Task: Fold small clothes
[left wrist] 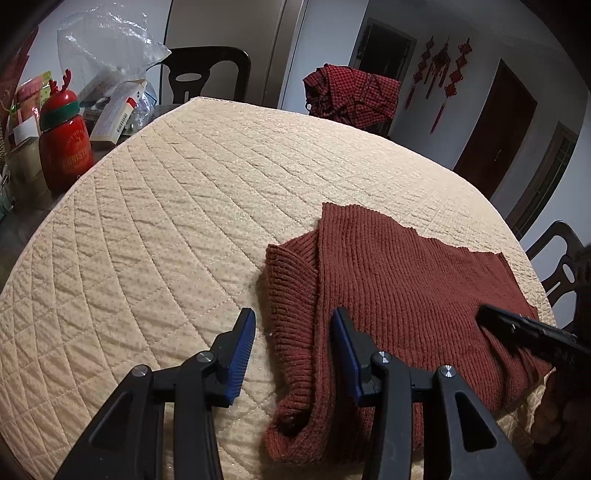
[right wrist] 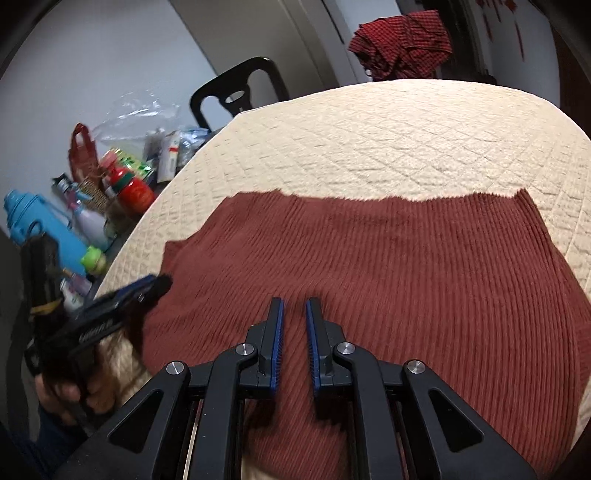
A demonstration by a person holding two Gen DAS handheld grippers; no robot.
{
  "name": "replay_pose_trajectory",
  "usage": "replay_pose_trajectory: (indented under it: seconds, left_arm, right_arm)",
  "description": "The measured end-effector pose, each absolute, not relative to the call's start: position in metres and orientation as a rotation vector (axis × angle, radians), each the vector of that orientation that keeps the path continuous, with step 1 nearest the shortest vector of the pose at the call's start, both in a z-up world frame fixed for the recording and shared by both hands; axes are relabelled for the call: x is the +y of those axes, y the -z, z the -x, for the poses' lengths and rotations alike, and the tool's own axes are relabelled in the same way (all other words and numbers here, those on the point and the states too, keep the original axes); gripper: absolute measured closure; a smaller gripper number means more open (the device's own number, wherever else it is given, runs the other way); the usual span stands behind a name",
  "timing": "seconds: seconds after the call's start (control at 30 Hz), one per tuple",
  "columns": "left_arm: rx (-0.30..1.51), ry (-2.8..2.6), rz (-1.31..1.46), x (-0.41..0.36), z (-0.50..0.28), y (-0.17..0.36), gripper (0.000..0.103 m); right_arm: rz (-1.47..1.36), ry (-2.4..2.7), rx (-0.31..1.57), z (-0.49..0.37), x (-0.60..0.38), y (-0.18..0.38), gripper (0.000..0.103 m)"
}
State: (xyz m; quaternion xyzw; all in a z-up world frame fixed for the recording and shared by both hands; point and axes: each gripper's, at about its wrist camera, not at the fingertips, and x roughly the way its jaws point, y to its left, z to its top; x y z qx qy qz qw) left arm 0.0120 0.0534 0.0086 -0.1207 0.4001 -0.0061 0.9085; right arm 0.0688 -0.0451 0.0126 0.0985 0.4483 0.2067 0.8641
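1. Where the quilted cream cover spreads over the table, a rust-red ribbed sweater lies flat on its near part, one sleeve folded in along the side.
2. The left gripper stands open above the sleeve edge, and nothing is pressed between its blue pads.
3. The right gripper hovers over the sweater's middle with its jaws almost closed and empty.
4. A red checked cloth hangs on a chair behind the table.

Beyond the claw, pale walls and dark doors; black chairs ring the quilted surface; red ornaments hang far right.
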Motion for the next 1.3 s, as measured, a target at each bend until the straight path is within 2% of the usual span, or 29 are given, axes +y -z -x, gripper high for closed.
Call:
replay_pose_trajectory:
  seconds: [0.3, 0.47, 0.87, 1.3]
  left_arm:
    - [0.833, 0.035, 0.279, 0.06, -0.013, -0.006, 0.052]
    - [0.834, 0.04, 0.273, 0.059, -0.014, -0.006, 0.05]
    - [0.84, 0.073, 0.271, 0.06, -0.031, -0.007, 0.05]
    - [0.834, 0.095, 0.314, 0.062, -0.034, -0.004, 0.049]
  right_arm:
    - [-0.218, -0.364, 0.973, -0.106, -0.046, -0.01, 0.092]
    - [-0.184, -0.402, 0.934, -0.081, -0.043, -0.026, 0.092]
    - [-0.2, -0.483, 0.969, -0.005, -0.043, -0.016, 0.092]
    - [-0.193, -0.499, 0.96, -0.002, -0.044, -0.019, 0.092]
